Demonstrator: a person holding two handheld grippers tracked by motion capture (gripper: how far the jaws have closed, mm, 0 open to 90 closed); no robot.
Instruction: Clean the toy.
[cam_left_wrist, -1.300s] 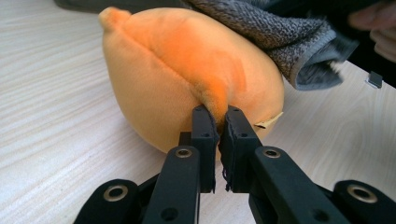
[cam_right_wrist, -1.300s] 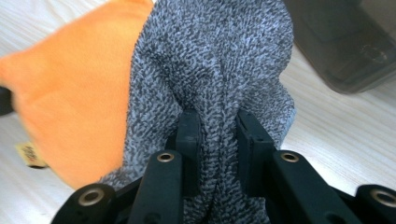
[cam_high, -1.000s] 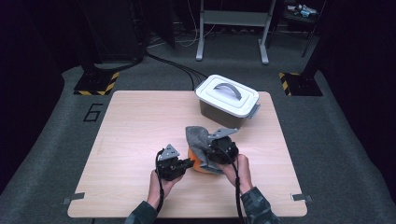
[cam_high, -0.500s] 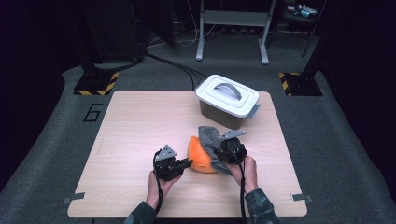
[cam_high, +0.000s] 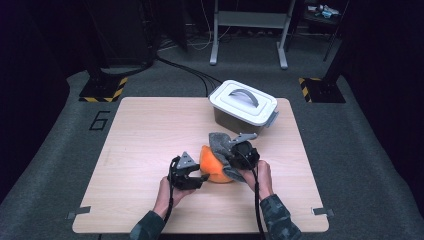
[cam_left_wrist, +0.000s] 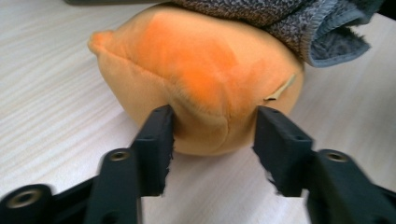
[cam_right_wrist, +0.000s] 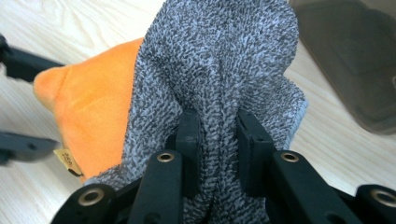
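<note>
Now draping the grey cloth (cam_right_wrist: 219, 70) over the orange plush toy (cam_left_wrist: 201, 79) near the table's (cam_high: 140, 130) front middle, short of the lidded box (cam_high: 243, 104). Right gripper (cam_right_wrist: 217, 126) pinched tight on a cloth fold. Left gripper (cam_left_wrist: 212, 140) just been opening, jaws astride the toy's end, pads seemingly off it. Next, probably: pull cloth across, then release
</note>
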